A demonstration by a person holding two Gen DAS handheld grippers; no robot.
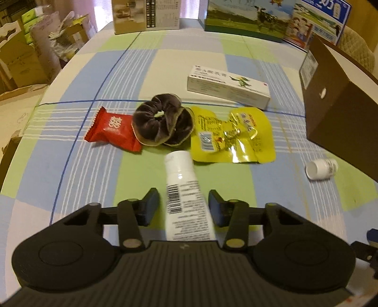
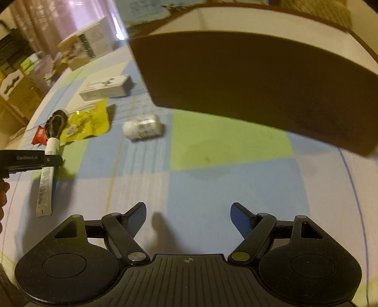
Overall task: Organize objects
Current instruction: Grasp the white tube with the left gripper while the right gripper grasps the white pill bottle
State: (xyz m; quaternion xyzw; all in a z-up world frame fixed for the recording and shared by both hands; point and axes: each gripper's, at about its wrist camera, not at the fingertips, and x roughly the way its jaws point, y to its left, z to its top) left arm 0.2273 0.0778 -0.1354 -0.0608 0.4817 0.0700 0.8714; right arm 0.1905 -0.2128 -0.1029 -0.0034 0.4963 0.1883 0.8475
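Left gripper (image 1: 183,204): jaws spread, one blue pad on each side of a white tube (image 1: 183,189) with a gap visible on both sides; no contact is visible. The tube lies flat on the bench (image 1: 70,170), which carries a blue, green and white checked cloth, with its cap end pointing to 12 o'clock.

Beyond the cap, left wrist view:
- 12 o'clock, close to the cap: a dark velvet scrunchie (image 1: 161,125).
- 11 o'clock: a red candy wrapper (image 1: 112,130), its right edge tucked against the scrunchie.
- 1 o'clock: a crumpled yellow packet (image 1: 232,134), touching the scrunchie's right side.
- Farther at 1 o'clock: a long white carton (image 1: 228,86), lying flat, apart from the packet.
- 3 o'clock: a small white bottle (image 1: 321,168) on its side, just beside a large brown box (image 1: 340,106).
- Far edge, 12 to 1 o'clock: upright printed cartons (image 1: 271,19).

Right gripper (image 2: 189,220): jaws spread wide, holding nothing, above bare cloth. In the right wrist view the bottle lies at 11 o'clock and the brown box fills 12 to 2 o'clock. The left gripper and tube appear at 9 o'clock, with fingers (image 2: 3,191) of a hand at the frame edge.
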